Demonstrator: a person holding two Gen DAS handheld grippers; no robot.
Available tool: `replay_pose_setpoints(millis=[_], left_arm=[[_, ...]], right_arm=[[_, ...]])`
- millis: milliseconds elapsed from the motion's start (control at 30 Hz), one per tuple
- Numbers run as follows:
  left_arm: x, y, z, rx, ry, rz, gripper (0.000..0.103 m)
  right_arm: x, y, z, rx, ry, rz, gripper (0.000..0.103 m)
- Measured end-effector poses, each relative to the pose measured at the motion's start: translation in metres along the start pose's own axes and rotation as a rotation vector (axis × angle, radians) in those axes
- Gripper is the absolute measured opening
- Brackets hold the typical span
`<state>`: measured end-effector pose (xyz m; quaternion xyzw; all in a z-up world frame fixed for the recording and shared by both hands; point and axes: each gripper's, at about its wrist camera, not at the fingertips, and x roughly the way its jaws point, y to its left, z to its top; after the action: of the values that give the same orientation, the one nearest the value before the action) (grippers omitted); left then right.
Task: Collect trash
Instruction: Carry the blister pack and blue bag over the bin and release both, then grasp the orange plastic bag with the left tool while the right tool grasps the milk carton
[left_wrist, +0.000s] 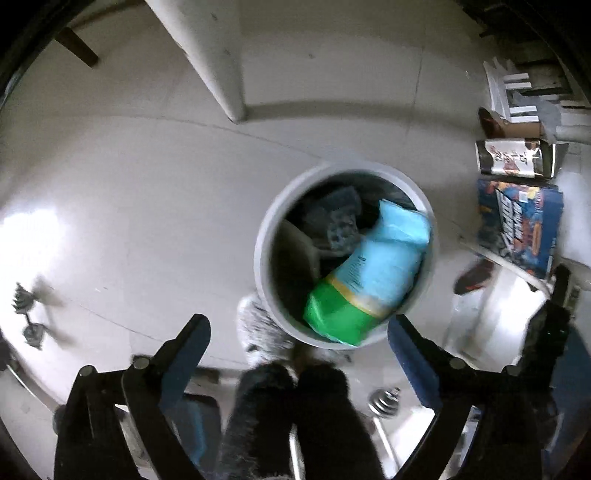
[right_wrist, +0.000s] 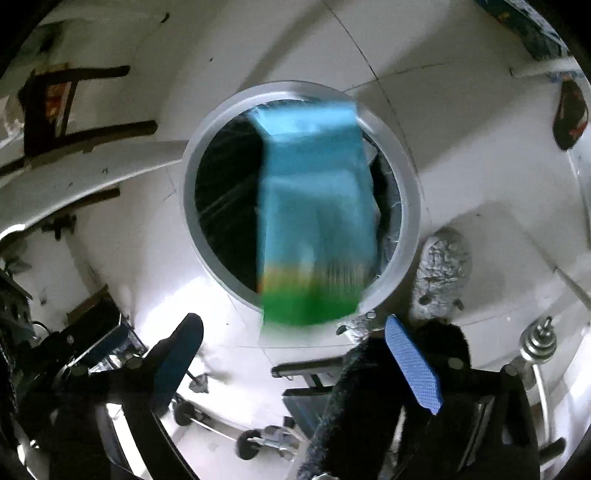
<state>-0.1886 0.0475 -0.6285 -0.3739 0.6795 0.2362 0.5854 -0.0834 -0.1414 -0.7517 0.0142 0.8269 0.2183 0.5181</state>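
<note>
- Overall, the pale tiled floor (left_wrist: 129, 192) filled both views, and you looked almost straight down on it.
- The round grey plastic bin (left_wrist: 266, 236) stood on that floor, its rim showing as a full ring in the right wrist view (right_wrist: 192, 199) too.
- The light-blue and green plastic packet (left_wrist: 369, 273) was in the bin's mouth, tilted, its green end against the rim on the side nearest you; in the right wrist view it (right_wrist: 314, 206) was blurred and its green end overlapped the rim. Darker rubbish lay under it, too dim to name.
- A blue printed cardboard box (left_wrist: 517, 225) lay on the floor well to the right of the bin.
- A fluffy grey slipper (right_wrist: 443, 269) sat just beside the bin.
- Your left gripper (left_wrist: 297, 325) had its blue-padded fingers spread wide with nothing between them, positioned above the near rim.
- Your right gripper (right_wrist: 293, 328) was likewise spread apart and held nothing, the packet just beyond its tips.
</note>
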Motion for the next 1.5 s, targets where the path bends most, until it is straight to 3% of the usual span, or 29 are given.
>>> replay_pose_setpoints(millis=[133,333,533,867,1233,1500], left_arm=[[-0.021,-0.009,-0.015,0.078,-0.085,0.131,0.098],[-0.045,-0.027,-0.036,0.155,-0.115,0.176,0.098],[-0.073,-0.049,-0.051,0.187,-0.148,0.180,0.098],[-0.148,-0.062,-0.089,0.230,-0.185,0.163,0.098],[-0.261,-0.064,-0.129,0.283,-0.255,0.154,0.098],[-0.342,-0.080,-0.119,0.282,-0.367,0.173,0.098]], right_arm=[[-0.017,0.004,-0.015,-0.049,-0.028,-0.090,0.100],[-0.055,0.007,-0.035,-0.124,-0.095,-0.257,0.100],[-0.099,0.015,-0.052,-0.158,-0.158,-0.317,0.100],[-0.175,0.042,-0.097,-0.195,-0.218,-0.329,0.100],[-0.298,0.097,-0.171,-0.245,-0.289,-0.296,0.100],[-0.379,0.136,-0.191,-0.219,-0.359,-0.217,0.100]])
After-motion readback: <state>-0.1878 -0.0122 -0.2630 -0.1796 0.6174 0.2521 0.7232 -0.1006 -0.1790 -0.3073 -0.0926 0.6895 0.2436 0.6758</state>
